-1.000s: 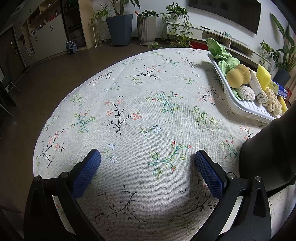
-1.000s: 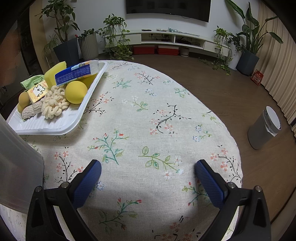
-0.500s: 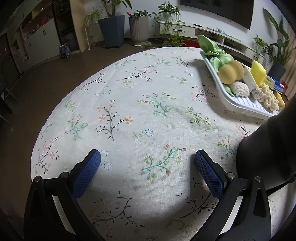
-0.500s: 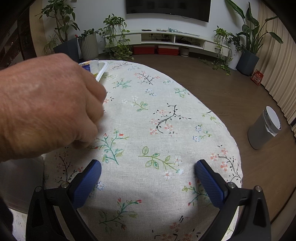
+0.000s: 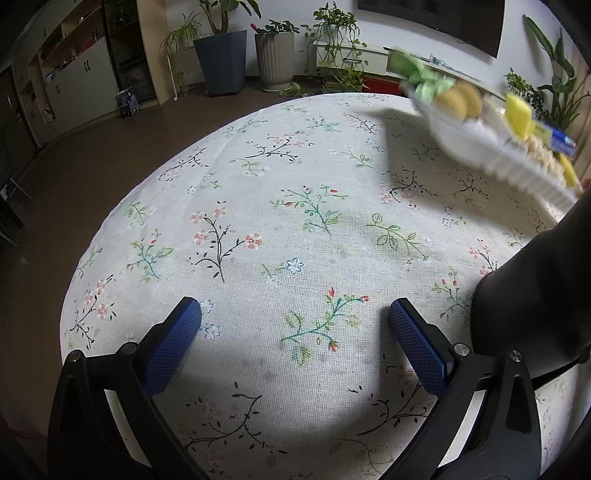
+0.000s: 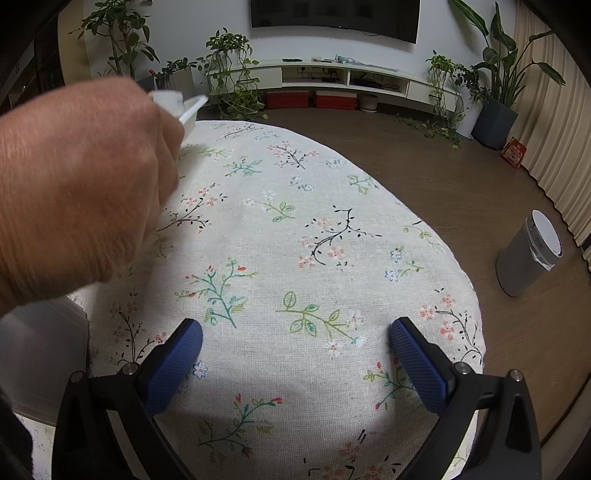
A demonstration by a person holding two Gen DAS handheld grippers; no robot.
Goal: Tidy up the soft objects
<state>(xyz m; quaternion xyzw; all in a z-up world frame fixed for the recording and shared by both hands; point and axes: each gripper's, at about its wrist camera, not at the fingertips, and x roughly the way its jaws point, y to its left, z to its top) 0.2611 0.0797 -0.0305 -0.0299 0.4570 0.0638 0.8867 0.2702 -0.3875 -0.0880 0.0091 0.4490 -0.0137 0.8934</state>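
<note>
A hand (image 6: 81,184) lifts the tilted tray (image 5: 476,147); level it so sponges stay in. Both grippers (image 5: 295,347) (image 6: 295,354) gape wide, empty.

Brown floor (image 6: 461,192) surrounds potted plants (image 5: 221,55), a white media shelf (image 6: 347,79), a wall-mounted television (image 6: 334,14) and beige curtains (image 6: 554,122).

Left wrist cam sits low over the near edge of the floral tablecloth (image 5: 295,229), looking forward between its own fingers toward cabinets and potted plants (image 5: 221,55) far left. Right wrist cam has the same low, close pose, aimed at the TV wall shelf (image 6: 351,77). Shared: the tablecloth and the white tray (image 5: 480,147), far right in left view, far left in right view (image 6: 184,107) behind a hand (image 6: 81,184).
</note>
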